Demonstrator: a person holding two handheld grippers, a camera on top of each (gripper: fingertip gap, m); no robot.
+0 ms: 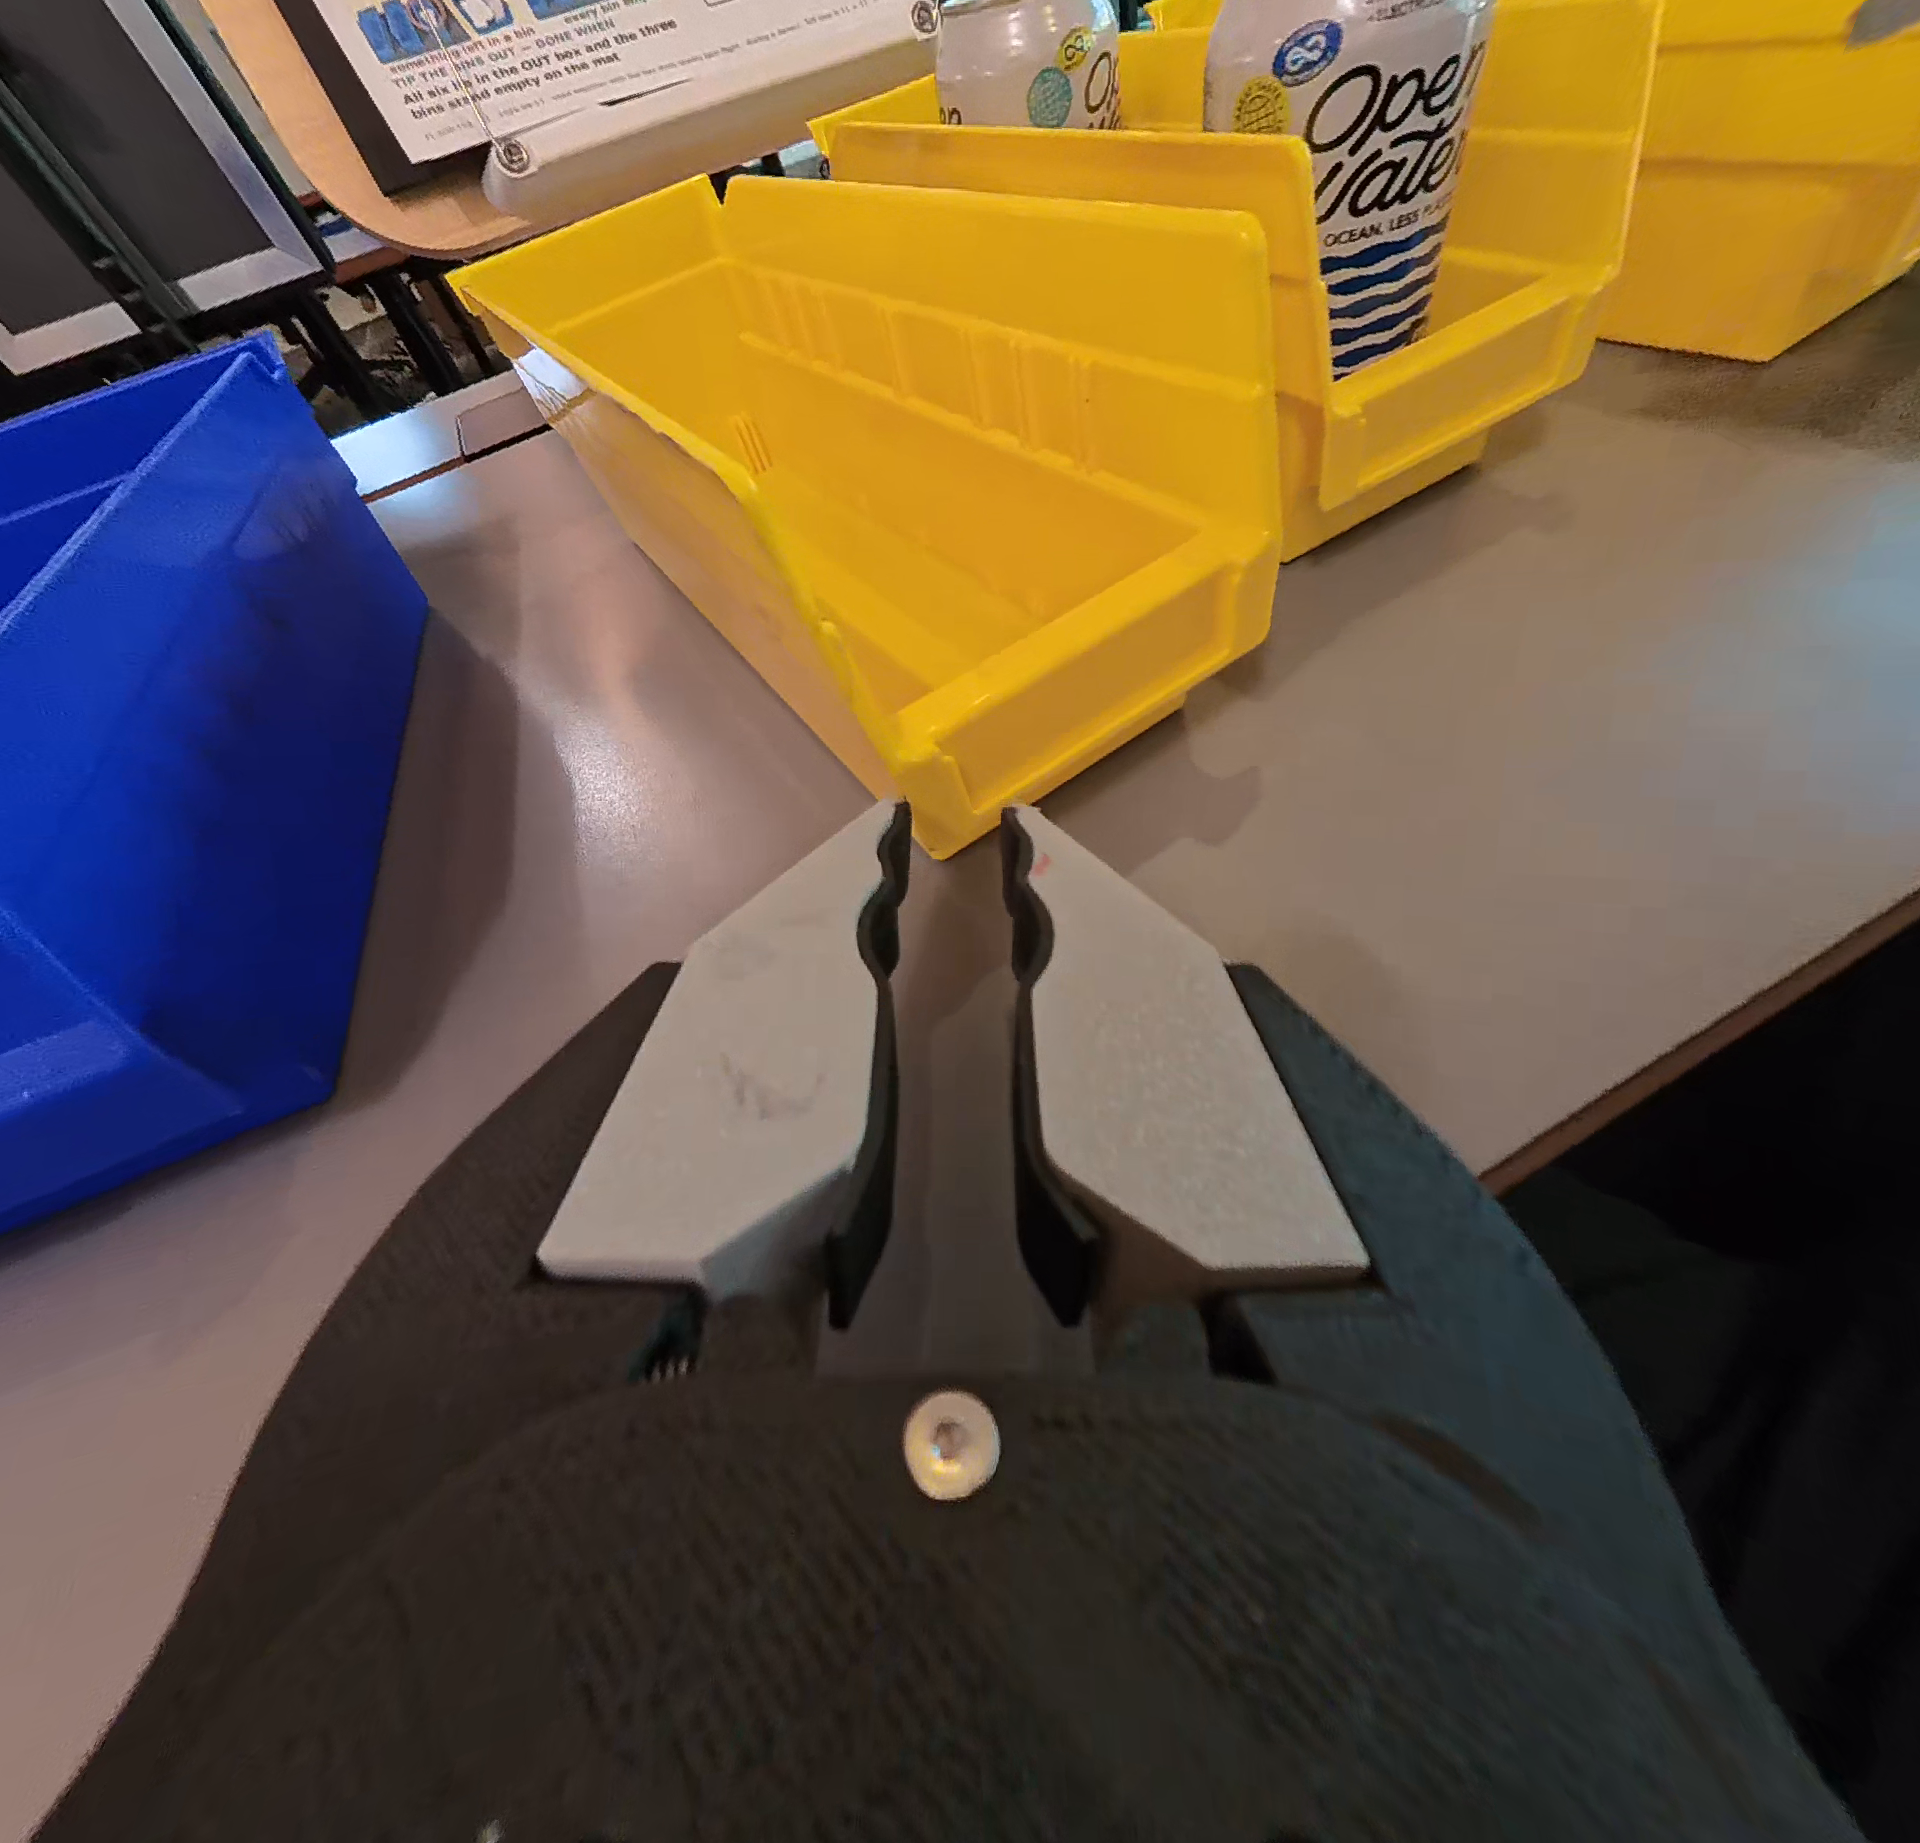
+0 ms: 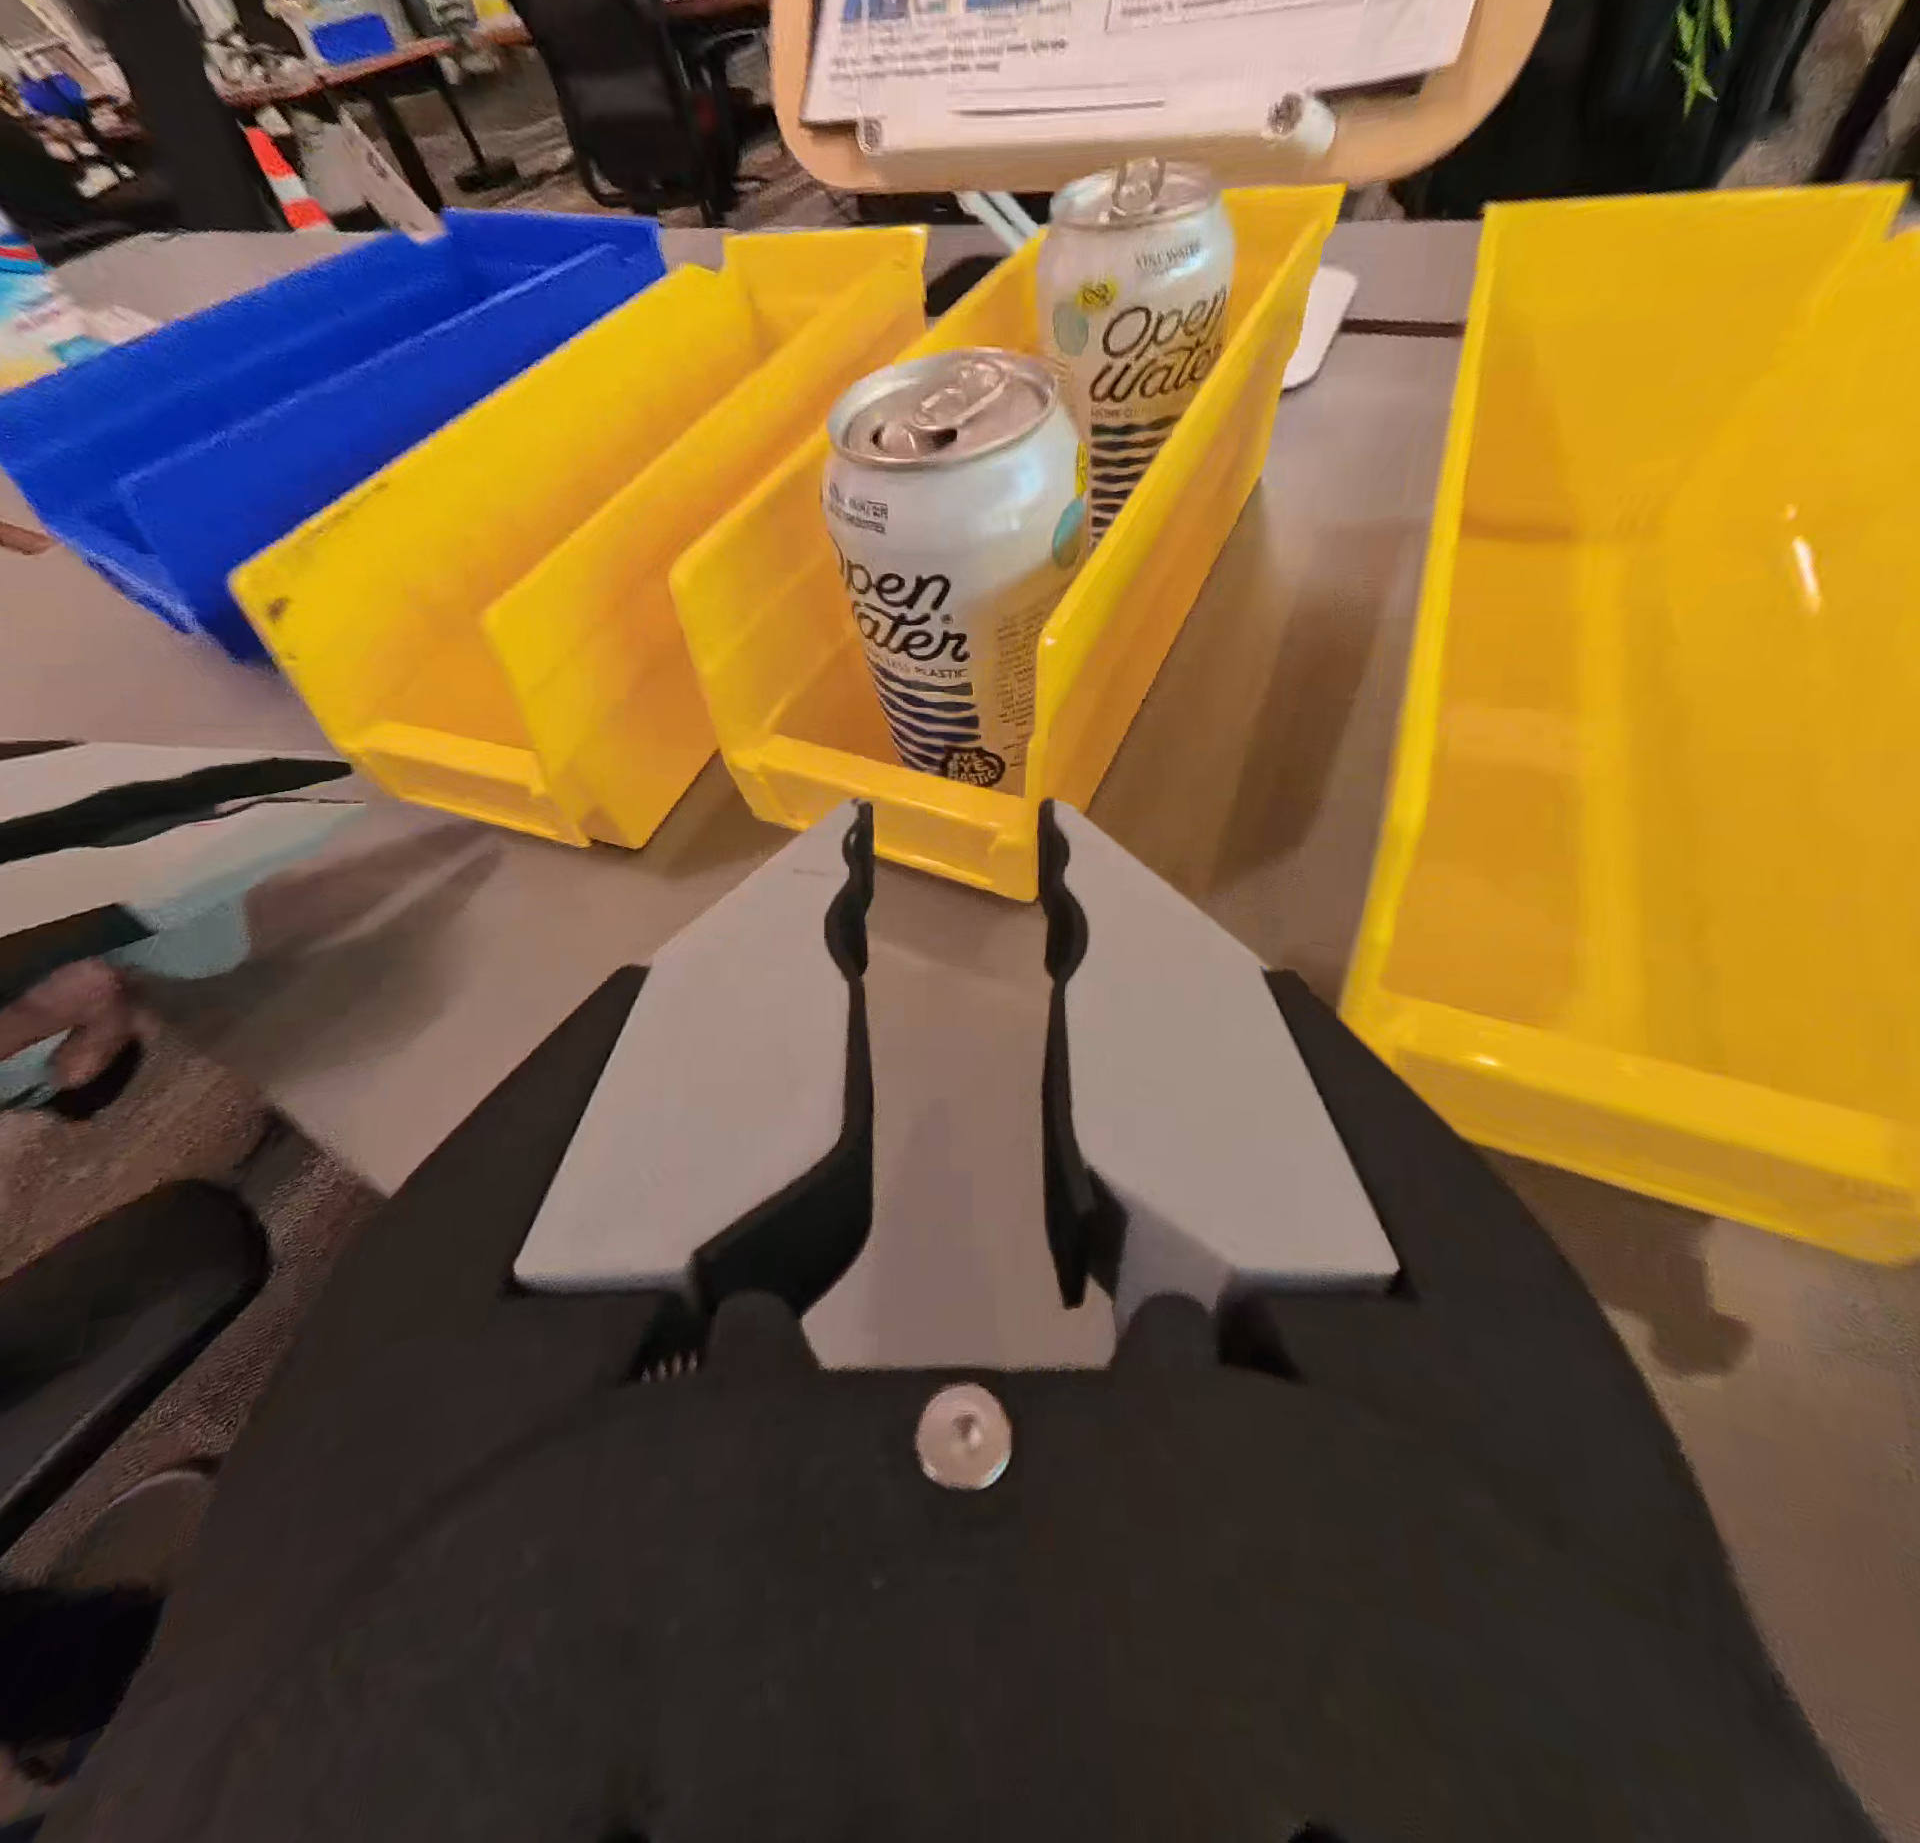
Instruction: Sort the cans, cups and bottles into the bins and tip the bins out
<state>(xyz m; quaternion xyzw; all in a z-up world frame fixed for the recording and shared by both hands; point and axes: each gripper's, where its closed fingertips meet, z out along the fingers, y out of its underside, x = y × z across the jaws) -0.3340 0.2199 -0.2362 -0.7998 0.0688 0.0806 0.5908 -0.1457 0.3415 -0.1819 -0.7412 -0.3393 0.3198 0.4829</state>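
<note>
Cans of water, two of them, stand upright one behind the other in a narrow yellow bin [image 2: 1143, 588] at the centre of the right wrist view: the near can [image 2: 951, 567] sits toward the bin's low front lip, the far can [image 2: 1138, 318] toward its back, both with their tabs up. In the left wrist view the same bin [image 1: 1455, 411] shows at the upper right with the near can [image 1: 1361, 131] and the far can [image 1: 1023, 53] in it. Just beside it, toward the left of both views, stands an empty yellow bin [image 2: 499, 630] [image 1: 935, 505], and beyond that a blue bin [image 2: 312, 391] [image 1: 197, 754] at the left edge. A larger yellow bin [image 2: 1621, 713] fills the right side of the right wrist view. All rest on a grey surface [image 1: 1507, 754] [image 2: 1299, 671]. An instruction sheet on a stand [image 2: 1143, 17] [image 1: 582, 37] rises behind the bins at the top of both frames. The left hand-held gripper [image 1: 956, 825] hangs just short of the empty yellow bin's front corner, its jaws a little apart and holding nothing. The right hand-held gripper [image 2: 951, 822] points at the front lip of the bin with the cans, its jaws parted wider and likewise empty.
</note>
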